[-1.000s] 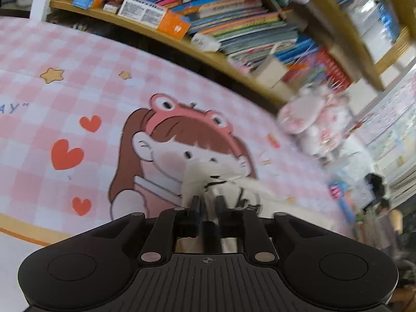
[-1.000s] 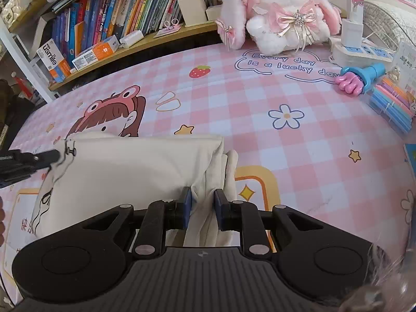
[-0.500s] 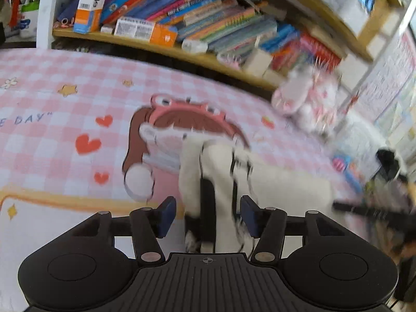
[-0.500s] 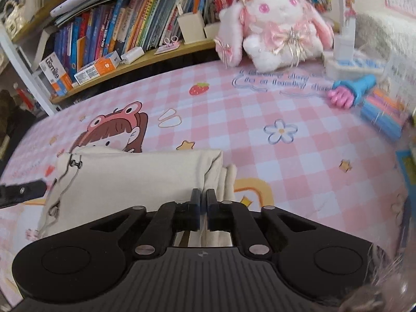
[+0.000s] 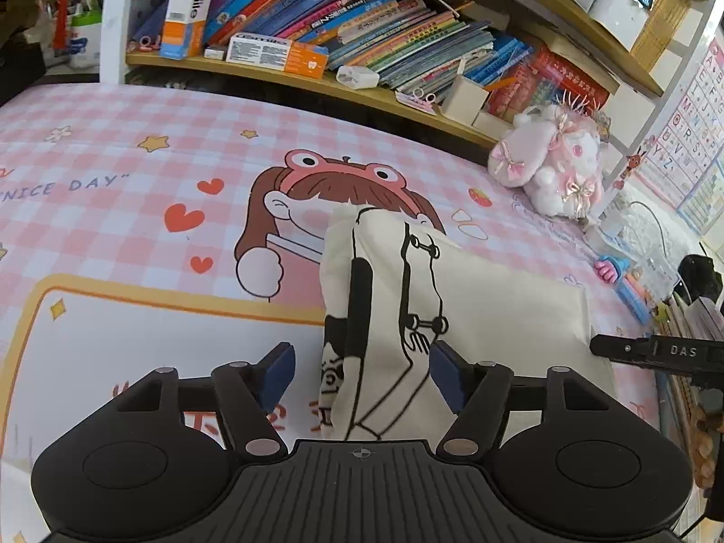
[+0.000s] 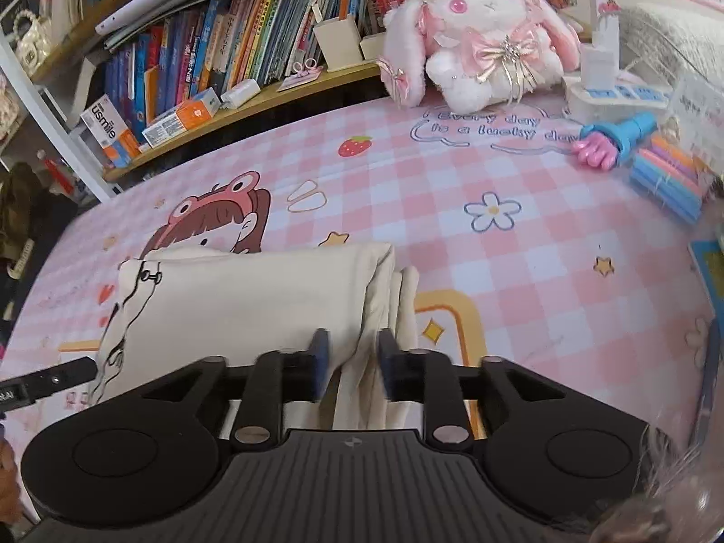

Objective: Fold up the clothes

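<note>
cream garment (image 5: 488, 298) folded on pink cloth (image 5: 135, 145) | our L gripper (image 5: 362, 373) wide apart, empty | our R gripper (image 6: 350, 357) part-open, straddling garment edge, no grip

Black claw (image 5: 362, 373), seemingly blue-padded fingers (image 5: 278, 373)

Both views sit low and close over the pink checked cloth (image 5: 113, 135), each looking out along its own fingers toward the bookshelf (image 6: 235, 113). They face inward from opposite ends of the folded cream garment (image 5: 497, 298) — both also catch the plush rabbit (image 6: 479, 31).
</note>
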Motion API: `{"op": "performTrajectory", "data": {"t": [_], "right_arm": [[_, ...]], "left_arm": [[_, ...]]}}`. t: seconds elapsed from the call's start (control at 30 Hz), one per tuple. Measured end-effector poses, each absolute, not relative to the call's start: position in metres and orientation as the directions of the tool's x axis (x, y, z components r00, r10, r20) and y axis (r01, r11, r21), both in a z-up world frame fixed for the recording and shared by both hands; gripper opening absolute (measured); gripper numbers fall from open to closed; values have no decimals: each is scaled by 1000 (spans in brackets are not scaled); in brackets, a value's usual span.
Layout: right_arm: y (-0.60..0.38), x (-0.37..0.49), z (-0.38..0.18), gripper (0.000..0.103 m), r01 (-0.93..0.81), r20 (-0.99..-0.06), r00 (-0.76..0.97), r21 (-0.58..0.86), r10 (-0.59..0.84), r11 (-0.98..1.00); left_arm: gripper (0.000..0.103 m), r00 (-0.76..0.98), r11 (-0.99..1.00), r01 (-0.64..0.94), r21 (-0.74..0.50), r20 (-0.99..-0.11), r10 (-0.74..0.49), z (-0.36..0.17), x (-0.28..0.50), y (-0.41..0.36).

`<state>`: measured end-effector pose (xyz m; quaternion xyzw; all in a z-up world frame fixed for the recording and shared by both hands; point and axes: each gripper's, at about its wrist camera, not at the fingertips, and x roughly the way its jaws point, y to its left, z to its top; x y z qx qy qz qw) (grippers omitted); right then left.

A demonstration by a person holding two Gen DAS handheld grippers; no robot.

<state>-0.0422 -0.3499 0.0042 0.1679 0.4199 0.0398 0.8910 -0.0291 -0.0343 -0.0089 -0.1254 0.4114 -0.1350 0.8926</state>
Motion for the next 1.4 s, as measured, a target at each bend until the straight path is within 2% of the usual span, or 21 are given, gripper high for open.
{"op": "performTrajectory", "data": {"t": [0.07,0.1,0.17,0.23,0.37,0.57,0.83,0.9,0.93,0.97,1.0,1.07,1.13,1.17,1.2,1.33,1.4], "right_arm": [[-352,-48,5,43,80,-737,640,348,220,934],[-354,-50,5,45,89,-738,637,357,223,930],[-359,-55,4,59,113,-742,627,386,236,915],[-366,-58,1,63,143,-748,610,427,260,893],[-376,-59,-7,63,196,-756,574,499,314,844],[-376,-57,-17,63,232,-768,540,528,343,817],[-373,-49,-21,63,267,-765,543,548,346,793],[-369,-45,-22,60,263,-763,543,550,350,793],[-367,-44,-22,55,259,-765,543,546,348,797],[-365,-43,-21,46,258,-769,544,535,337,805],[-362,-42,-21,43,258,-773,546,521,322,813],[-357,-42,-19,34,252,-774,561,499,295,829],[-351,-43,-15,28,234,-771,580,468,264,852],[-346,-44,-11,24,213,-767,593,442,244,872],[-341,-45,-6,23,191,-763,606,414,225,890],[-321,-56,10,18,67,-711,686,271,153,960],[-325,-55,7,18,82,-724,671,287,160,954]], "left_arm": [[71,625,934,122,-336,-705,-336,-10,-32,-35],[73,625,934,115,-337,-707,-332,-10,-34,-35],[76,620,932,101,-348,-711,-332,-11,-35,-33],[77,614,929,87,-359,-715,-334,-13,-35,-31],[77,592,916,51,-397,-727,-348,-19,-32,-26],[77,539,890,16,-455,-746,-391,-35,-13,-17],[76,514,865,60,-498,-728,-454,-39,7,-18],[75,506,858,70,-509,-723,-470,-39,12,-19],[74,503,857,73,-511,-723,-474,-39,14,-21],[72,497,855,76,-513,-724,-478,-39,15,-24],[59,489,853,78,-516,-726,-483,-39,17,-26],[53,483,855,72,-514,-732,-481,-39,18,-30],[38,490,860,77,-504,-732,-472,-36,16,-33],[27,503,867,94,-490,-728,-466,-32,13,-35],[22,519,874,117,-472,-721,-458,-26,10,-38],[22,555,909,241,-340,-720,-416,-12,-1,-56],[25,532,908,210,-362,-737,-416,-17,5,-51]]}}
